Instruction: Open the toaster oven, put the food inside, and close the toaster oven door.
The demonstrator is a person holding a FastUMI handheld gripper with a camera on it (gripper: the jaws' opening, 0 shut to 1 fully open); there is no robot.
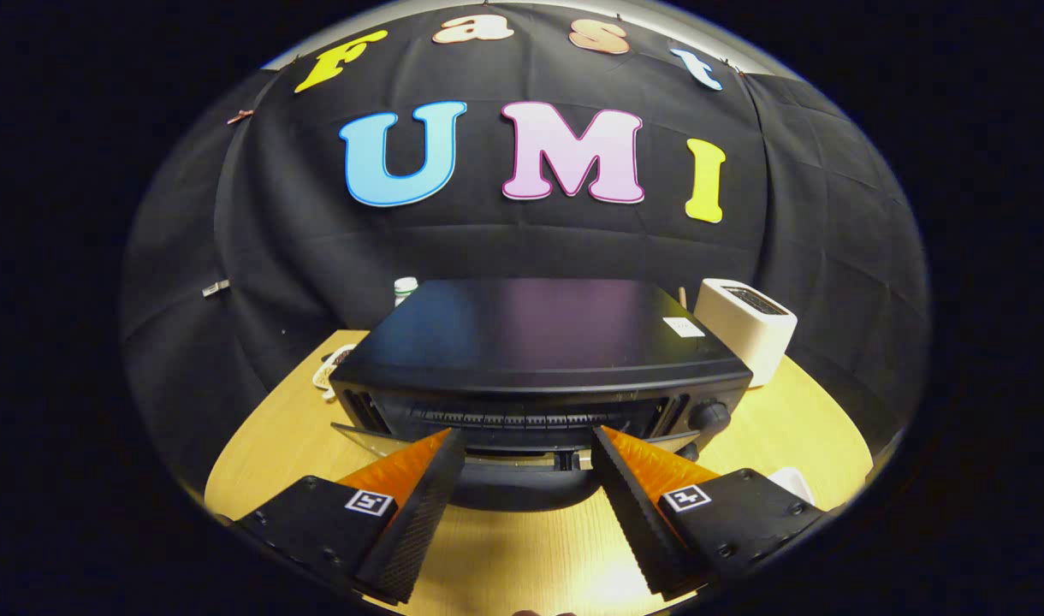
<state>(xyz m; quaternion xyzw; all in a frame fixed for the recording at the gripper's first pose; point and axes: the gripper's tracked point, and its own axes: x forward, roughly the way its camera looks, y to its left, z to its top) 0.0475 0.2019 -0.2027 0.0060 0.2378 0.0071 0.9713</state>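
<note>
toaster oven (530,359) on the wooden table (257,453), its door (522,466) tipped partly open, the door's long edge lying crosswise just ahead of the gripper (528,447). the fingers are spread, holding nothing, straddling the door's middle. white toaster (746,325) stands beside the oven.

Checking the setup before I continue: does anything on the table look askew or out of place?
Nothing stands out. The black toaster oven sits square on the wooden table, door partly lowered, with the gripper open at its handle.

Gripper-mounted fisheye; faces toaster oven (539,376) front, close, slightly above
</note>
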